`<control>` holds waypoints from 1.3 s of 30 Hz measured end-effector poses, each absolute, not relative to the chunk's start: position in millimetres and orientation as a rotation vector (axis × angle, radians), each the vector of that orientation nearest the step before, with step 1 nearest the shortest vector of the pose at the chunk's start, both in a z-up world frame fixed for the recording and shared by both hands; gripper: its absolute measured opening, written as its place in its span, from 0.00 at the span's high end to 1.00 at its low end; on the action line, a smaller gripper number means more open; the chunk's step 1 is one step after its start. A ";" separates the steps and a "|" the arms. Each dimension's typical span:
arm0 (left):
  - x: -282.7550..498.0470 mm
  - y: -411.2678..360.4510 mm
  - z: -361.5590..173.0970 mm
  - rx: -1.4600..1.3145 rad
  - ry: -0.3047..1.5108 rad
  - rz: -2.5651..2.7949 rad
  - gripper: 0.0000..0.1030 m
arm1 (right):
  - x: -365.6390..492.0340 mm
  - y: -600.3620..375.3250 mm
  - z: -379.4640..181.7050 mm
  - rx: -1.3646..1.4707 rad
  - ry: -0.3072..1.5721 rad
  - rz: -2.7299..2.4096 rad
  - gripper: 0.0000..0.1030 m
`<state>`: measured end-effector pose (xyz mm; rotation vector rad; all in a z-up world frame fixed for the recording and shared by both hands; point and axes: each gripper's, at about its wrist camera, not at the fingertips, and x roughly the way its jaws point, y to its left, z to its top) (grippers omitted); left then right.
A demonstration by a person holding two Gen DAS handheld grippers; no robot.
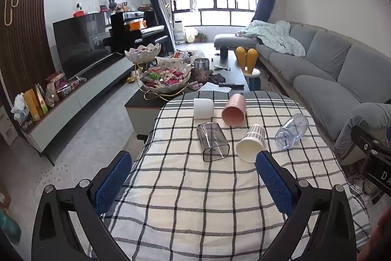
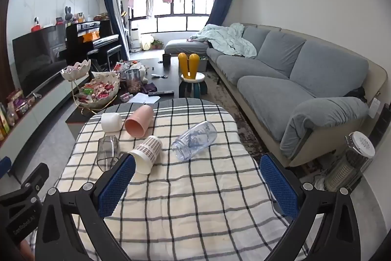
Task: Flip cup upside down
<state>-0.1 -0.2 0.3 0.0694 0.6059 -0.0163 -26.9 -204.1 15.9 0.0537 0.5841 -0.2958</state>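
the checked table (image 1: pixel 195 187) holds five cups, all lying on their sides, so no flipping looks done yet. far side: pink cup (image 1: pixel 234 109) beside white cup (image 1: pixel 203 108). nearer: clear bottle (image 1: pixel 291 130), smoky glass (image 1: pixel 213 144), checked paper cup (image 1: pixel 251 142). left gripper (image 1: pixel 193 184) and right gripper (image 2: pixel 197 184) both gape wide, holding nothing, hovering short of the cups. writing: right view shows lettering on the other gripper's body, too blurred to read.
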 end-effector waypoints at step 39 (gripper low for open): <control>-0.3 -0.8 -0.8 0.063 0.599 -0.007 0.00 | -29.4 -204.4 15.9 0.056 0.579 -0.295 0.01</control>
